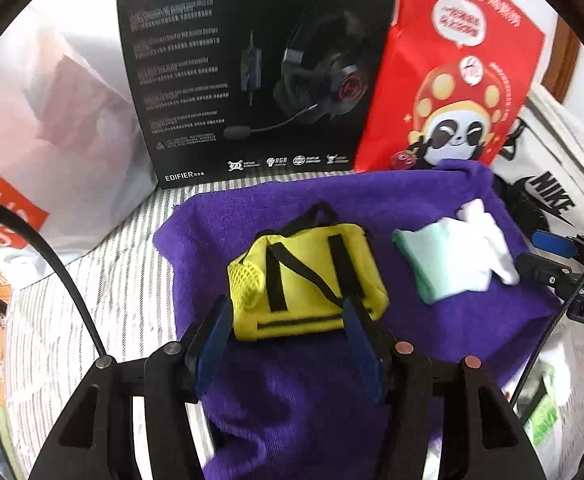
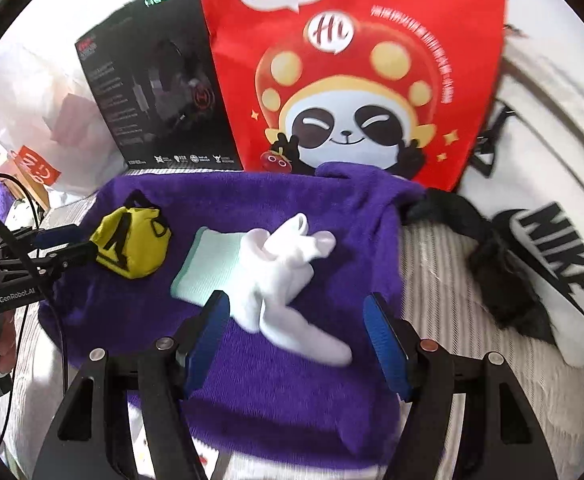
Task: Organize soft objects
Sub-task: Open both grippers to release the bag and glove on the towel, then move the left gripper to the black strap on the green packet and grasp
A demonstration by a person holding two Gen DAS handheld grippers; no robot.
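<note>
A purple towel [image 1: 332, 380] [image 2: 271, 392] is spread over the striped bedding. A small yellow bag with black straps [image 1: 308, 284] [image 2: 131, 240] lies on it. My left gripper [image 1: 287, 320] is open, its blue-padded jaws either side of the bag's near edge. To the right lie a folded mint cloth [image 1: 432, 264] [image 2: 207, 268] and white socks [image 1: 488, 240] [image 2: 287, 280] partly on top of it. My right gripper [image 2: 296, 320] is open around the near end of the socks. It also shows in the left wrist view [image 1: 548, 256].
A black headset box [image 1: 251, 72] [image 2: 159, 100] and a red panda bag [image 1: 452, 80] [image 2: 356, 72] stand behind the towel. A white Nike garment [image 2: 552, 240] and a black fuzzy item [image 2: 504, 280] lie right. A white plastic bag [image 1: 43, 120] sits left.
</note>
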